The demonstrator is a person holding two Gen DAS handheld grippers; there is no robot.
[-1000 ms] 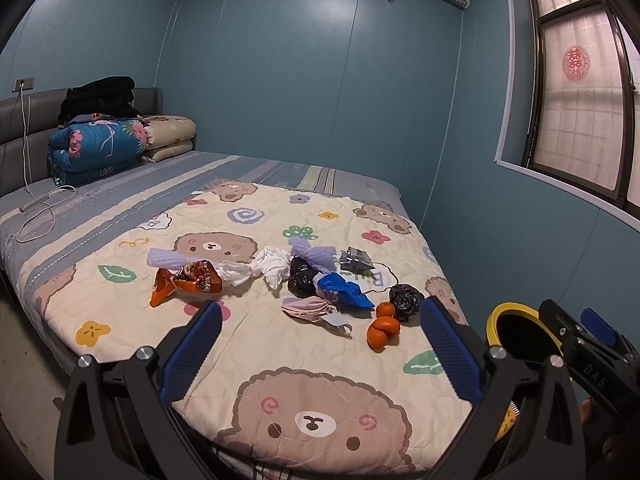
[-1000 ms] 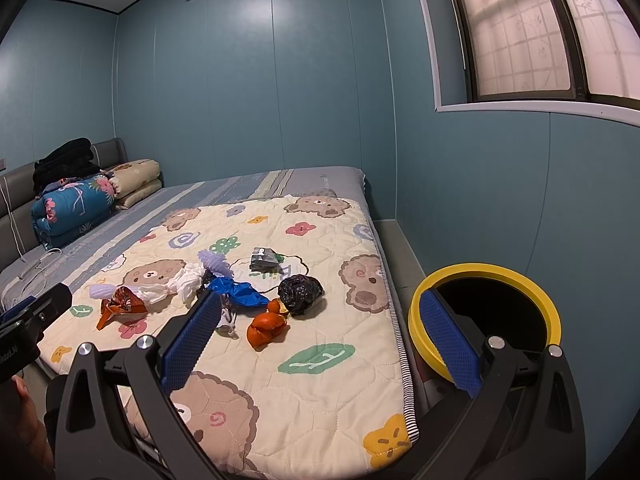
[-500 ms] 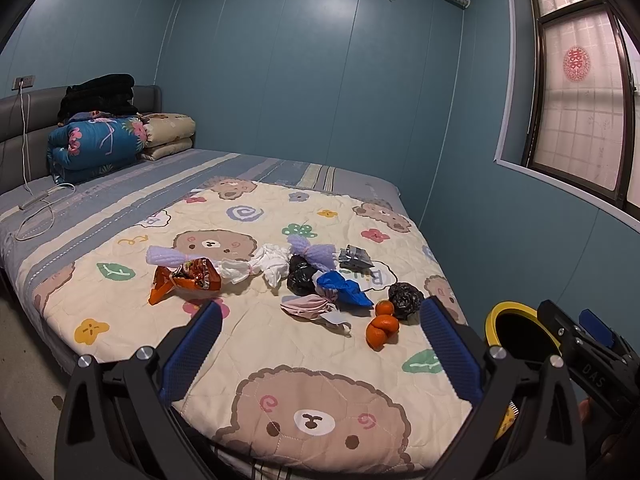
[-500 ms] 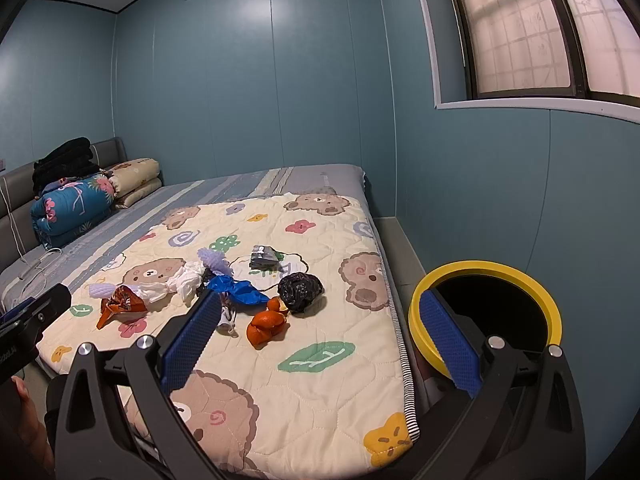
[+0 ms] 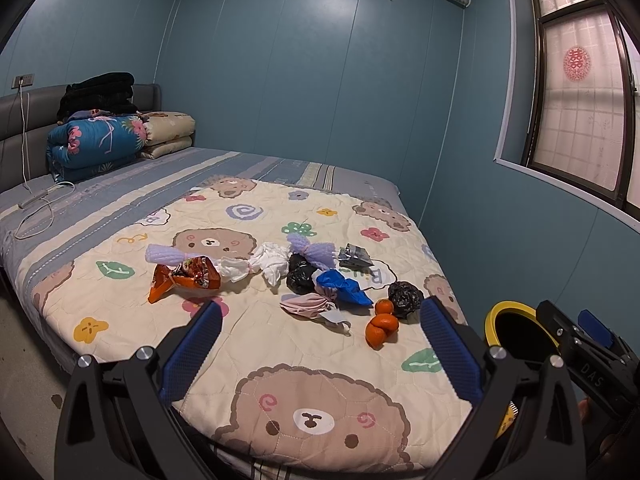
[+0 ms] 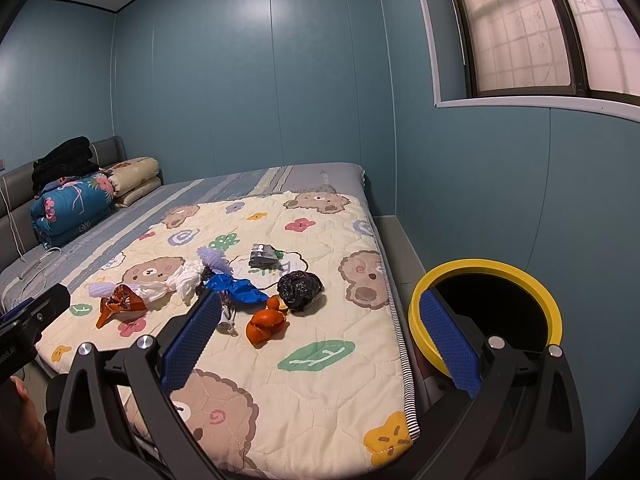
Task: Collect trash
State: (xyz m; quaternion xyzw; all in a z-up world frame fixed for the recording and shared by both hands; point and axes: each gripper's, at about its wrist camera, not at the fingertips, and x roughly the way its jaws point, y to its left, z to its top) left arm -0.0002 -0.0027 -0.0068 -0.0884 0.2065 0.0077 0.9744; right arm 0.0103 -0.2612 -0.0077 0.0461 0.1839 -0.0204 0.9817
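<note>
Several pieces of trash lie mid-quilt on the bed: an orange snack wrapper (image 5: 184, 278) (image 6: 118, 304), white crumpled tissue (image 5: 272, 262), a black bag (image 5: 405, 298) (image 6: 300, 289), blue plastic (image 5: 344, 289) (image 6: 238, 288), orange peel (image 5: 382, 322) (image 6: 266, 322), a pink wad (image 5: 310, 304) and a grey foil packet (image 5: 354, 256) (image 6: 262, 255). A yellow-rimmed black bin (image 5: 516, 328) (image 6: 486, 316) stands on the floor right of the bed. My left gripper (image 5: 320, 348) and right gripper (image 6: 320, 340) are both open, empty, held short of the trash.
Folded blankets and pillows (image 5: 108, 136) are stacked at the headboard, with a white charging cable (image 5: 36, 208) on the striped sheet. The blue wall and window close in on the right, leaving a narrow floor gap (image 6: 400, 236) beside the bed.
Both views have shifted very slightly; the trash and the bin lie as before and both grippers stay open.
</note>
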